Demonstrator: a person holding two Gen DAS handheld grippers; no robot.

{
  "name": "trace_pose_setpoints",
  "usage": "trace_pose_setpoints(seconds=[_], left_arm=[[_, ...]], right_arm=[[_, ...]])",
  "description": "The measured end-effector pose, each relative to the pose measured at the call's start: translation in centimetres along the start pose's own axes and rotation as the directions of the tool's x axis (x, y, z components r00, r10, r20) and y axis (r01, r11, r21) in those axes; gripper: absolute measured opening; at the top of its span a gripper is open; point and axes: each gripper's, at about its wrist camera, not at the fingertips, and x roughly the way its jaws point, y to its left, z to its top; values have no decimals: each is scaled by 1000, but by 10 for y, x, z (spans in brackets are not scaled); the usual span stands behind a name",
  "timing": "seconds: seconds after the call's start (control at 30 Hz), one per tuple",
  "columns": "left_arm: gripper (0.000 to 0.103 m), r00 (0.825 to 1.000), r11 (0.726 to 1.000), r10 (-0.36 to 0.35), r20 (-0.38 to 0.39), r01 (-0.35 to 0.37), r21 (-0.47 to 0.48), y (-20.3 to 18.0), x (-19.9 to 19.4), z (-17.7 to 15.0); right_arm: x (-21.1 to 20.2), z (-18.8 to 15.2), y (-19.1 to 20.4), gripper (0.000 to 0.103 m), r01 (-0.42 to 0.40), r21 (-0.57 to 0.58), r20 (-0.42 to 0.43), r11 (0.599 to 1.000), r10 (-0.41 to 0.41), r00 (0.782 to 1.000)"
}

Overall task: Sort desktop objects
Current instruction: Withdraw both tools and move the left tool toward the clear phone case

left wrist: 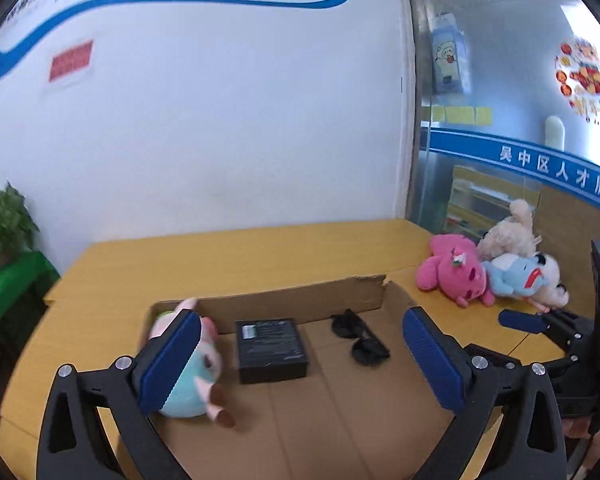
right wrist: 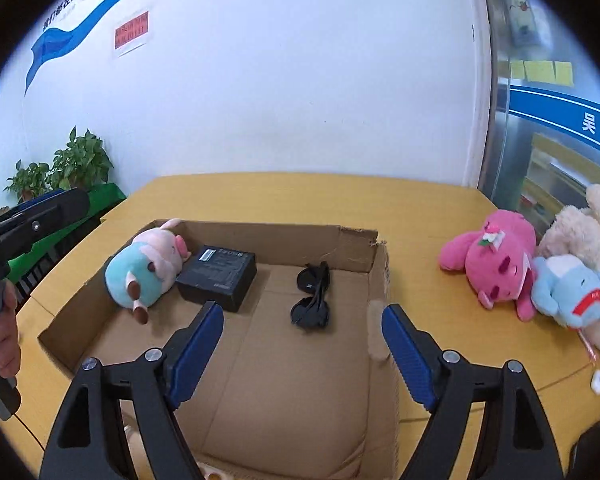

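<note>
Your left gripper [left wrist: 300,360] stands wide apart with nothing between its blue pads, raised over the near part of the cardboard box [right wrist: 356,246]. Your right gripper [right wrist: 302,354] is also spread wide and empty, above the box's near right side. Inside the box, the pink-and-teal plush pig [right wrist: 144,270] lies at the far left, touching the black rectangular box [right wrist: 218,276] just to its right; the folded black sunglasses [right wrist: 312,296] lie apart toward the right. On the yellow table [right wrist: 300,196], well right of the box, a pink plush [right wrist: 496,264], a blue plush [right wrist: 568,294] and a cream plush [right wrist: 580,230] lie heaped together.
</note>
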Motion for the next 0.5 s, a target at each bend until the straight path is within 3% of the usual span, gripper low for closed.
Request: trace_pose_setpoints(seconds=[0.1, 0.5], left_arm=[[102, 999, 999, 39, 9, -39, 17, -4, -22, -18], [102, 999, 999, 34, -25, -35, -42, -1, -53, -58]], right_arm=[[-2, -17, 8, 82, -9, -2, -2, 1000, 9, 1000], [-26, -58, 28, 82, -19, -32, -5, 999, 19, 1000]])
